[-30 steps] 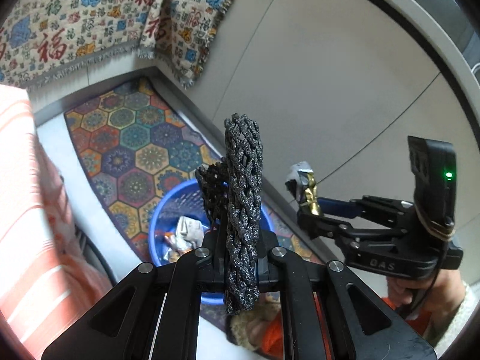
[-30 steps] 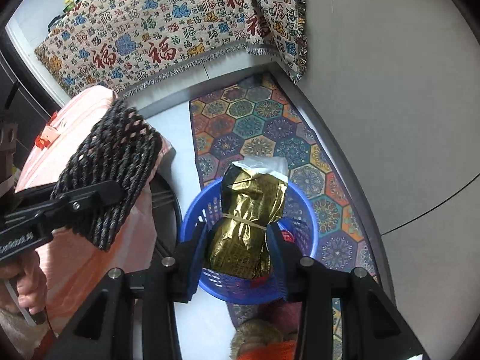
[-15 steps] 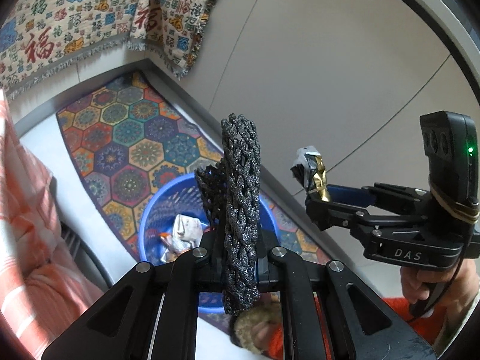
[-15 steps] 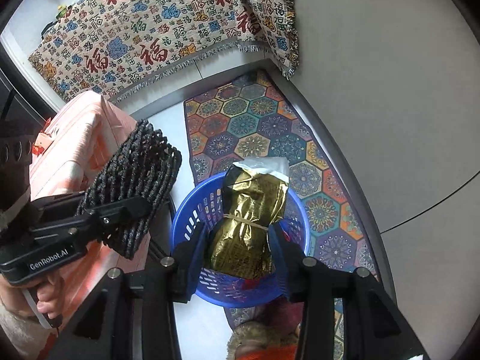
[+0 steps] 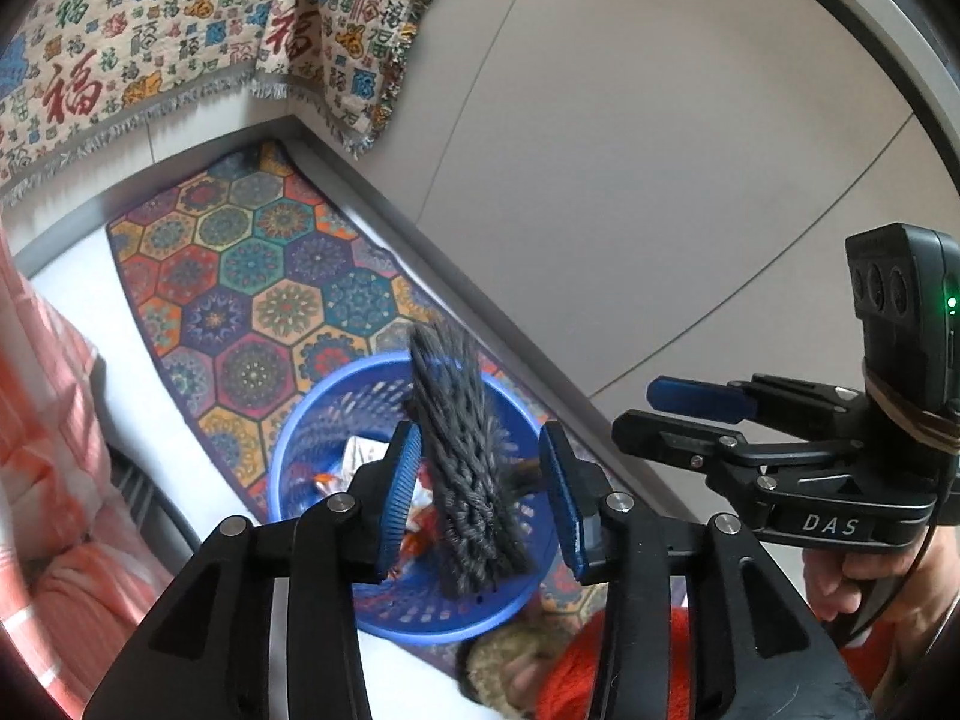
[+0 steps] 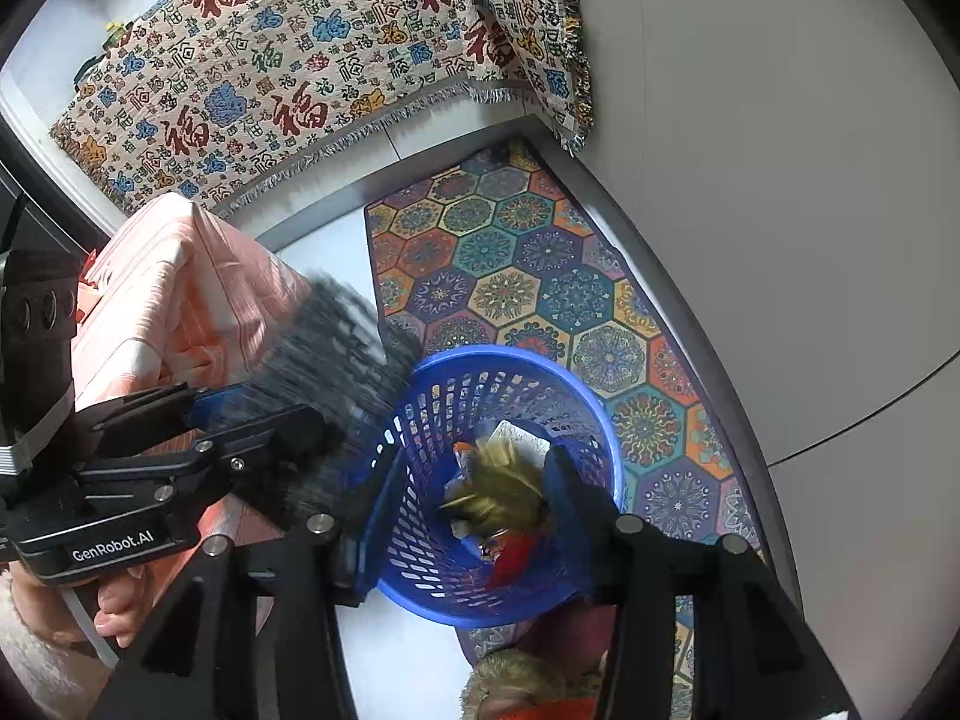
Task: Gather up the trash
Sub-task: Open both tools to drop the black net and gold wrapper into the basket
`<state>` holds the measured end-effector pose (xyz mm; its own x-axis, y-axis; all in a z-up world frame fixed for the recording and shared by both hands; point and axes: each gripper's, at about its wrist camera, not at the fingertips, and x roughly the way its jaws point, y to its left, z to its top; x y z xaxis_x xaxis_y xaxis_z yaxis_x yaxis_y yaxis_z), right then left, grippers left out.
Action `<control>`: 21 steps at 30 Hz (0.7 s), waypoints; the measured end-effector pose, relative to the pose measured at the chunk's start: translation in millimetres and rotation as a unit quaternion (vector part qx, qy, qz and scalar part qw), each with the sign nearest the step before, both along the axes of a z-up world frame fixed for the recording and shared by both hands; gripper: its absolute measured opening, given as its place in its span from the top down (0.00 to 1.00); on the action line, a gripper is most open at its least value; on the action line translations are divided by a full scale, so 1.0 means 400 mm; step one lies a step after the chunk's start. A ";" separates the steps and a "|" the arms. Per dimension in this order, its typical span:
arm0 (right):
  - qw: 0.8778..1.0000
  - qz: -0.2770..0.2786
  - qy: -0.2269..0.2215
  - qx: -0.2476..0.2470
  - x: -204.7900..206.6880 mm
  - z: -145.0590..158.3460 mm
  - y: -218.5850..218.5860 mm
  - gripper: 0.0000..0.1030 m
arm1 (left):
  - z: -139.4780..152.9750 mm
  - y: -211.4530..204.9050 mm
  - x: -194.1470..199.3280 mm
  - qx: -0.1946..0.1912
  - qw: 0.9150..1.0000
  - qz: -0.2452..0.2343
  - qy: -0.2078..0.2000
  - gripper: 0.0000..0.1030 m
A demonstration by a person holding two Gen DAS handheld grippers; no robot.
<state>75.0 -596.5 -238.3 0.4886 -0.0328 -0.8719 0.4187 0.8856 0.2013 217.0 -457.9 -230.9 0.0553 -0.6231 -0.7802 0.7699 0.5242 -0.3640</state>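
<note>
A blue plastic basket stands on the rug with crumpled wrappers inside. My left gripper hangs just above it and its jaws are opening. A dark grey woven mesh sleeve is between the pads, blurred and touching neither. My right gripper is also over the basket, its jaws opening with nothing between them. A gold foil wrapper shows blurred below its fingers, inside the basket. In the left wrist view the right gripper is bare.
A rug with coloured hexagons lies under the basket, along a grey wall. A fringed patterned throw hangs at the back. A pink striped cover rises on the left. A furry orange slipper is below the basket.
The left jaws have parted and let go of the mesh sleeve, which is dropping toward the basket. The gold wrapper has left the right jaws and fallen into the basket.
</note>
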 end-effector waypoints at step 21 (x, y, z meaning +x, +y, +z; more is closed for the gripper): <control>0.988 0.031 -0.066 -0.135 0.002 0.125 0.142 0.46 | 0.188 0.420 -0.010 0.004 0.993 0.080 -0.084 0.18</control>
<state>75.6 -539.6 -188.2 0.6062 -0.2217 -0.7638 0.3474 0.9377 0.0035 213.1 -289.8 -155.7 0.2832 -0.5903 -0.7559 0.7266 0.6465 -0.2327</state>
